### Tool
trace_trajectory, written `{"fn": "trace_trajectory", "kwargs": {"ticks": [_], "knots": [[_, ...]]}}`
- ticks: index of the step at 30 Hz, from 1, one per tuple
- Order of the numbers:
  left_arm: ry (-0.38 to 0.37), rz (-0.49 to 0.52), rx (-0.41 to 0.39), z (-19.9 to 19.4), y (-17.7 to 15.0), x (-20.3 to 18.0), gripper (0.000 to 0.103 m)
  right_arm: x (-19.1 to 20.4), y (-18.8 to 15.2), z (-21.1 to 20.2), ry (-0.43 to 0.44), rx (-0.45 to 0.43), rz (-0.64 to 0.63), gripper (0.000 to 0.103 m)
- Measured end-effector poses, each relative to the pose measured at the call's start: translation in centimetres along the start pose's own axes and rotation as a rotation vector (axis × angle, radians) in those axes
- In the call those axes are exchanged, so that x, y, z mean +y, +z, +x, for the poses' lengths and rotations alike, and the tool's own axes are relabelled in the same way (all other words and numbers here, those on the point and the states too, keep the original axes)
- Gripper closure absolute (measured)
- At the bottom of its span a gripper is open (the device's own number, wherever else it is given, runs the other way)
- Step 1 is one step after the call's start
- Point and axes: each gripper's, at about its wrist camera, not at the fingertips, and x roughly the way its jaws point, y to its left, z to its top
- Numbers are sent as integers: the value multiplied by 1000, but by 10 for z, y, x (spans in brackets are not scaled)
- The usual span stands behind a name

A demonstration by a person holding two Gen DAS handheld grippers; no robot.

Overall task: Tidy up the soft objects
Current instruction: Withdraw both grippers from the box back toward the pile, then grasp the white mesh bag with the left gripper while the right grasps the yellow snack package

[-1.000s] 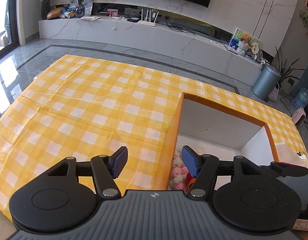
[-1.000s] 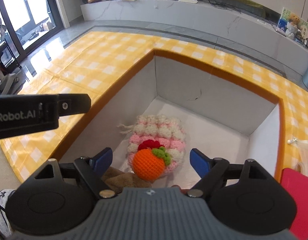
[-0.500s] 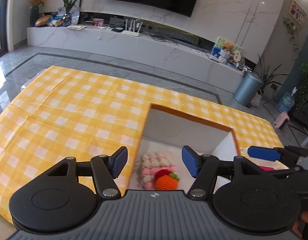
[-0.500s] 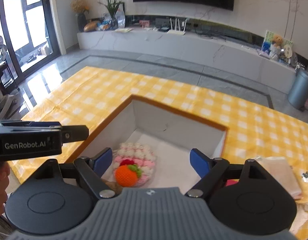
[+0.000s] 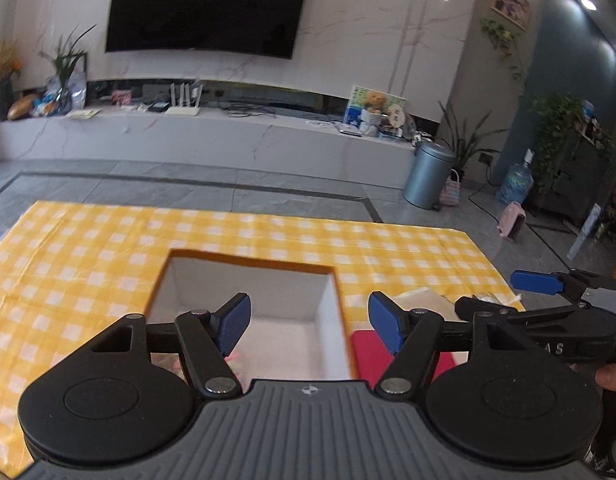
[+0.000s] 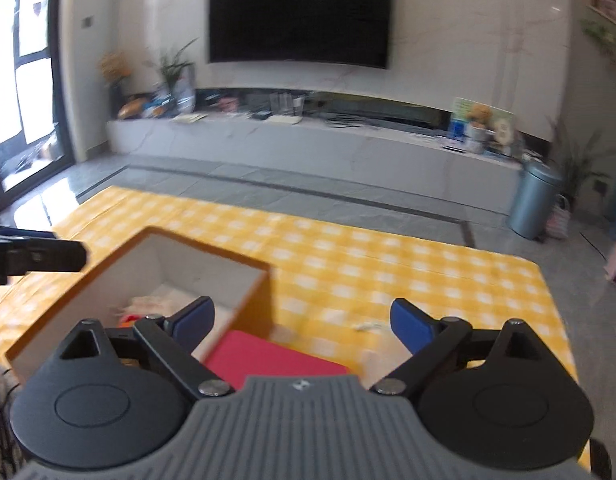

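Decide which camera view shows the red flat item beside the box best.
The right wrist view: the red flat item lies fairly whole beside the box, though blurred. In the left wrist view, the red flat item shows only partly, behind a tool finger.

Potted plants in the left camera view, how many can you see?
3: one on the shelf's left end, one on the floor beside the bin, one on the dark cabinet at right. Trailing leaves high on the wall aren't counted; others may be hidden.
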Motion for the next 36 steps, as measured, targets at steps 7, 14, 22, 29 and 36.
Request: {"fn": "trace_trajectory", "kwargs": {"ticks": [7,14,22,29,36], "knots": [[-79,24,69,42,2,-74,19,-117,-31,-23,-183,2,332,10],[-55,228,160,92,-17,-154,20,-169,-58,-31,-294,23,452,10],[-31,315,241,147,-43,-203,23,-192,-77,-12,-259,80,532,10],[32,399,310,180,-59,-219,26,-198,-86,-1,-270,135,547,10],[96,466,287,203,-69,-232,27,-204,-90,-5,-265,125,585,8]]}}
